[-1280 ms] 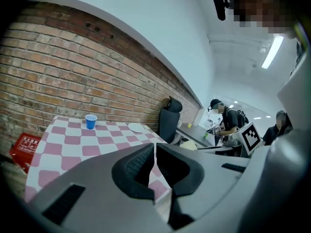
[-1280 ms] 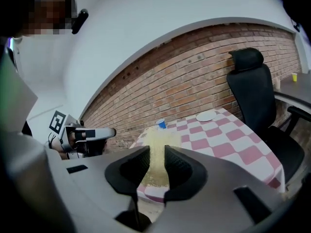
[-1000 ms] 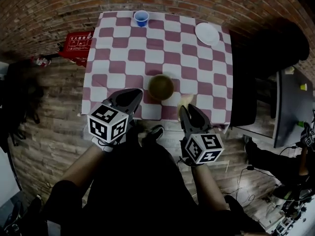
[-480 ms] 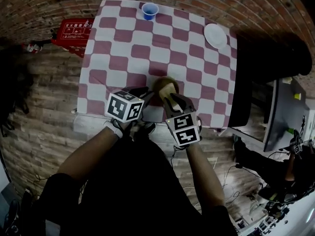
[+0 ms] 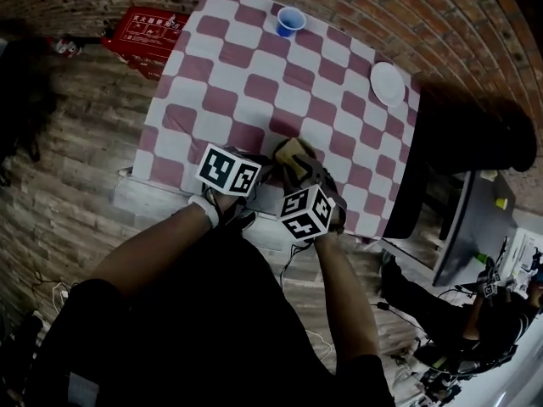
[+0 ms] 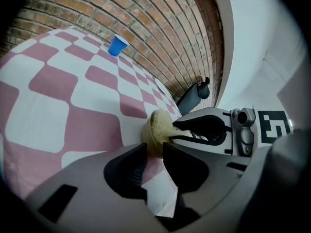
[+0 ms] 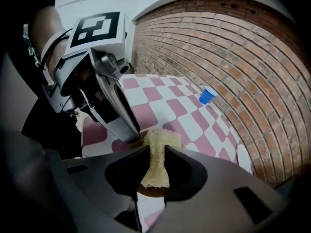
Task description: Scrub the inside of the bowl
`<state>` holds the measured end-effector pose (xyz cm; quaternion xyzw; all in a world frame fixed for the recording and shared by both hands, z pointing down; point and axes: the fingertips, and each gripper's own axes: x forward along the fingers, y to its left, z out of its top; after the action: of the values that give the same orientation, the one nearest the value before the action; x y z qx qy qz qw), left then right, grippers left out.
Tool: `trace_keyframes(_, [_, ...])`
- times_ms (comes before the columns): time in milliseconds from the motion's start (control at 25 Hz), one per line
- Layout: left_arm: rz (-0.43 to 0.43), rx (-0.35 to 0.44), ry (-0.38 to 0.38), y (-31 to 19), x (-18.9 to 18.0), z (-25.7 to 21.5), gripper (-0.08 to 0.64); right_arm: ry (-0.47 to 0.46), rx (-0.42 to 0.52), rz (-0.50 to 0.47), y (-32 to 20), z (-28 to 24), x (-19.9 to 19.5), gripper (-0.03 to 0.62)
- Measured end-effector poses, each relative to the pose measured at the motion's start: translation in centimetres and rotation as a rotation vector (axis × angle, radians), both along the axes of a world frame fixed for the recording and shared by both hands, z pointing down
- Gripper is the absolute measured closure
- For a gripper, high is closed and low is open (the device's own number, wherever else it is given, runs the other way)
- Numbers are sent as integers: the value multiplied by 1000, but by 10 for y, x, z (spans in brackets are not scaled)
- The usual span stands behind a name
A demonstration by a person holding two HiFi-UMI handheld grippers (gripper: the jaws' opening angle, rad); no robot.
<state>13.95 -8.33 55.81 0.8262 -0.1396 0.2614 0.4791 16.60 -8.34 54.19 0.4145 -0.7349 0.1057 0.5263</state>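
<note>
No legible text or labels

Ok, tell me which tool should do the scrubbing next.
Right. The right tool is shut on the sponge, which sits at the mouth of the bowl. The left tool pinches the bowl's rim, so it is probably better used to steady the bowl.

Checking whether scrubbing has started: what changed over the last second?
Both tools moved forward from the table edge to the bowl: the left tool now grips its rim, the right tool pushes its sponge inside. Sponge held throughout; cup and plate unmoved.
</note>
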Motion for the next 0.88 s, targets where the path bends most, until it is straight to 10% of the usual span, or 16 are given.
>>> trace_keyframes(400, [-17, -18, -6, -4, 1, 1, 451, 202, -7, -109, 0, 1, 26, 489])
trace_keyframes(880, [-34, -36, 15, -5, 6, -2, 451, 193, -56, -162, 32, 2, 13, 489])
